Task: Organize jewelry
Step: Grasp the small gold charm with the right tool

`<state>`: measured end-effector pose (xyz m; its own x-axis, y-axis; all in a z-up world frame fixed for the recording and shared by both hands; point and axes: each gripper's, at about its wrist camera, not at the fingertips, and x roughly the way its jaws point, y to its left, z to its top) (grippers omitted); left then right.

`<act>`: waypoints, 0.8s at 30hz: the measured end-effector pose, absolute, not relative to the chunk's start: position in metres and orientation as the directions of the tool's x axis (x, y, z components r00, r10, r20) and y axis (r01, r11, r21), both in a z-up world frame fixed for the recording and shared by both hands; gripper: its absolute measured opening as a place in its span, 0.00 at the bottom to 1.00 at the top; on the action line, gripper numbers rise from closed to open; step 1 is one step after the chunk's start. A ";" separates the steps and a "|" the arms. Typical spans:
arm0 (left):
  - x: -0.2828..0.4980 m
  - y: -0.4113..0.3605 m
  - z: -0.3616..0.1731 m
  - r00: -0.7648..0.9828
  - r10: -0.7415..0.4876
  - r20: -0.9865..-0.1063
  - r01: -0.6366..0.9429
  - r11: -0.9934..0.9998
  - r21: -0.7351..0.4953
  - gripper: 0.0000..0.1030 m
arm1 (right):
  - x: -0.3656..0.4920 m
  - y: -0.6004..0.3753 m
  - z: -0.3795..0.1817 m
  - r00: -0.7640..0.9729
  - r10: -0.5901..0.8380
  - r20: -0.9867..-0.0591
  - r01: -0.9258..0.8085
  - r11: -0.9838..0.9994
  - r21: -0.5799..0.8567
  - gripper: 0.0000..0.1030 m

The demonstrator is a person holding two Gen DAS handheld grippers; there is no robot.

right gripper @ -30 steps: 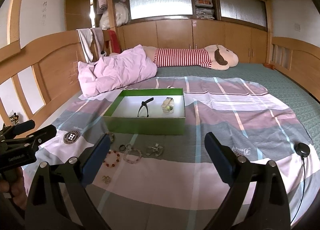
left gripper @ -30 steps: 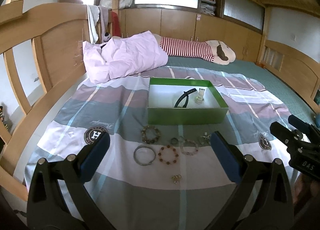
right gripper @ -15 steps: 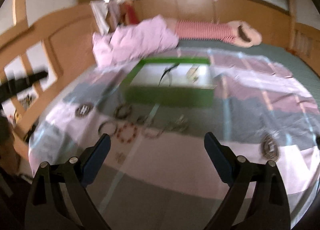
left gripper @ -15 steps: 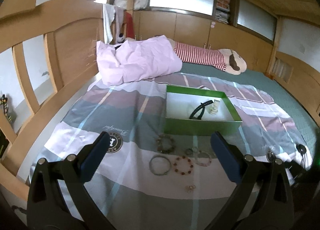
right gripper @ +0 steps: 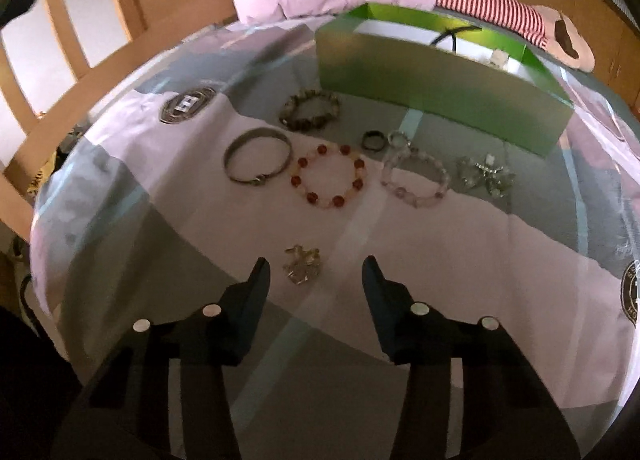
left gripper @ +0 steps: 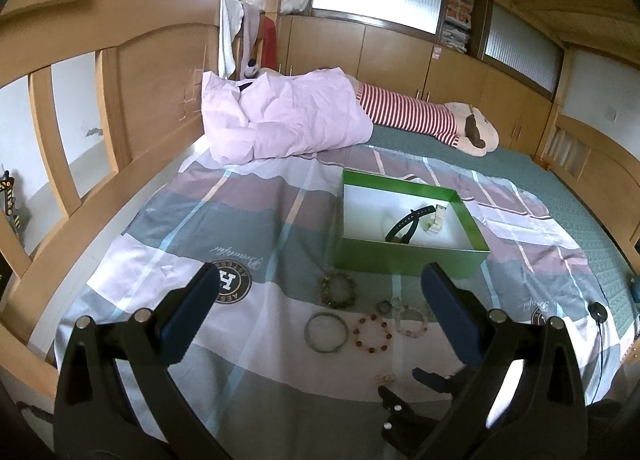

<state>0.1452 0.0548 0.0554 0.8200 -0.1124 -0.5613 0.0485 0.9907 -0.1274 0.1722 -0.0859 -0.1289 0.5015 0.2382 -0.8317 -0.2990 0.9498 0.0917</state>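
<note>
Right gripper (right gripper: 316, 272) low over the bedsheet (right gripper: 460, 260), jaws just narrowed to half-open, nothing clamped; small gold trinket (right gripper: 302, 264) loose between them, well short of the green box (right gripper: 440, 88). Looks light, snaggy, delicate, best pinched mid-cluster. Left gripper (left gripper: 320, 304) wide open, empty

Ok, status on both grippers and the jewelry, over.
Left gripper open, empty. Right gripper jaws just been closing, nothing gripped, small gold trinket just ahead of its fingertips. Bracelets unboxed before green box. Path clear.

Left wrist view high over bed (left gripper: 248, 220), right wrist view low, both facing green box (right gripper: 440, 88)
</note>
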 end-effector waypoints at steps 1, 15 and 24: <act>0.146 0.056 0.055 0.819 -0.112 -0.563 0.049 0.991 -0.126 0.96 | 0.174 -0.085 -0.132 0.494 0.237 -0.836 -0.294 0.951 0.096 0.44; 0.146 0.064 0.050 0.813 -0.096 -0.574 0.028 0.992 -0.126 0.96 | 0.163 -0.092 -0.089 0.578 0.279 -0.767 -0.308 0.945 0.112 0.20; 0.149 0.048 0.043 0.798 -0.092 -0.596 0.048 0.995 -0.089 0.96 | 0.140 -0.183 0.016 0.794 0.167 -0.585 -0.145 0.986 0.084 0.20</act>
<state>0.1490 0.0480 0.0434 0.7980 -0.0917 -0.5956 0.0482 0.9949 -0.0887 0.1402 -0.1835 0.0161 0.7935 0.1670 -0.5852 -0.1453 0.9858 0.0843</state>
